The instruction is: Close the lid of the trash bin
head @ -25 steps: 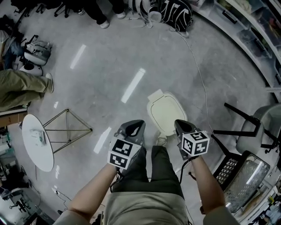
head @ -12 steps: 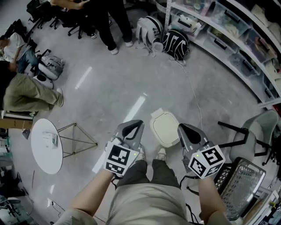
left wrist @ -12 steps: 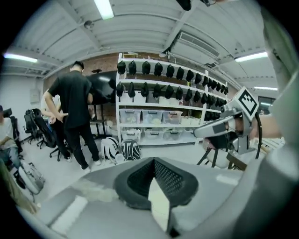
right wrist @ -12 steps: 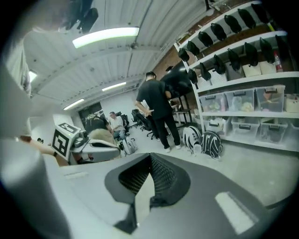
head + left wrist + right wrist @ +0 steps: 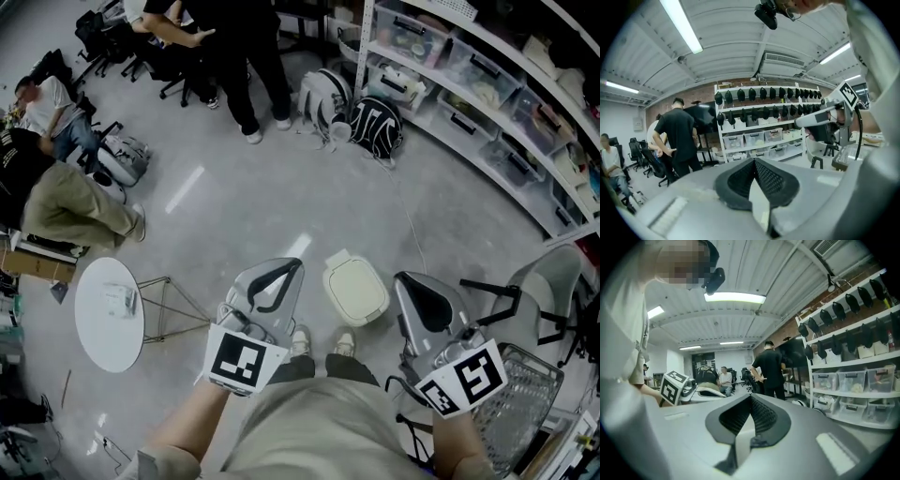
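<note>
The cream trash bin (image 5: 355, 288) stands on the grey floor just in front of my feet, its lid lying flat on top. My left gripper (image 5: 279, 269) hangs to the bin's left and my right gripper (image 5: 411, 282) to its right, both well above it and touching nothing. In the left gripper view the left gripper (image 5: 753, 177) points level across the room at the shelves, its jaws shut and empty. The right gripper (image 5: 749, 414) is likewise shut on nothing in the right gripper view. Neither gripper view shows the bin.
A round white side table (image 5: 110, 314) stands at the left. People sit and stand at the far left and top. Backpacks (image 5: 375, 122) lie by the shelves (image 5: 469, 75) of plastic boxes. At the right are a chair (image 5: 548, 281) and a wire basket (image 5: 525, 398).
Both grippers have risen and spread apart, away from the bin. The head view has tipped up, so the bin looks smaller and more of the room shows.
</note>
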`<state>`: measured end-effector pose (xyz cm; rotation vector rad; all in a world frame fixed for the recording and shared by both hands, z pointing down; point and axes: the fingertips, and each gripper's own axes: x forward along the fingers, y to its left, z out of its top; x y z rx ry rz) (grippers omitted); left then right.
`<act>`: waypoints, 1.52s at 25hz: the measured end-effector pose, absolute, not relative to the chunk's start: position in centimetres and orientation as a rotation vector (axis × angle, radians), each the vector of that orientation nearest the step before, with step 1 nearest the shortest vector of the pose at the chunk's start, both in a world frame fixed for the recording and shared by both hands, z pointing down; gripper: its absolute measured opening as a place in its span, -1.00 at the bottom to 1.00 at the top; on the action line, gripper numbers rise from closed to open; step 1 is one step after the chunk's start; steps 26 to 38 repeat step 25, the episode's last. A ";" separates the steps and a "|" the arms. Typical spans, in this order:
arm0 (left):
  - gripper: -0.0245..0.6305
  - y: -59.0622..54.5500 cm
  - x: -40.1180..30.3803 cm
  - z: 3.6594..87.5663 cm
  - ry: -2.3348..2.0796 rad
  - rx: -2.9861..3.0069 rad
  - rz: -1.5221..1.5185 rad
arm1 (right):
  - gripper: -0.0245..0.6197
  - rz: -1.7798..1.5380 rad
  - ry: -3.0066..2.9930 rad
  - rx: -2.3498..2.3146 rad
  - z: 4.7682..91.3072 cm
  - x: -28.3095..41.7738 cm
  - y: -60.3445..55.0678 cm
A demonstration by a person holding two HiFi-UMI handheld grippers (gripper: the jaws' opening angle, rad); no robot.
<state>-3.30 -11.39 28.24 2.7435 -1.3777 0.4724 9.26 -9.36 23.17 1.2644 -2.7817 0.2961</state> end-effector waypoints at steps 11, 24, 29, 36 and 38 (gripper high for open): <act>-0.92 -8.5 -3.1 23.5 -1.460 2.874 0.484 | -0.91 0.165 -2.836 1.172 19.9 7.5 -7.4; -0.92 -7.8 -3.9 22.6 -1.492 2.852 0.461 | -0.91 0.147 -2.816 1.141 20.1 7.2 -7.4; -0.92 -7.7 -3.9 22.7 -1.492 2.849 0.462 | -0.91 0.147 -2.815 1.141 20.1 7.2 -7.3; -0.92 -7.7 -3.9 22.7 -1.492 2.849 0.462 | -0.91 0.147 -2.815 1.141 20.1 7.2 -7.3; -0.92 -7.7 -3.9 22.7 -1.492 2.849 0.462 | -0.91 0.147 -2.815 1.141 20.1 7.2 -7.3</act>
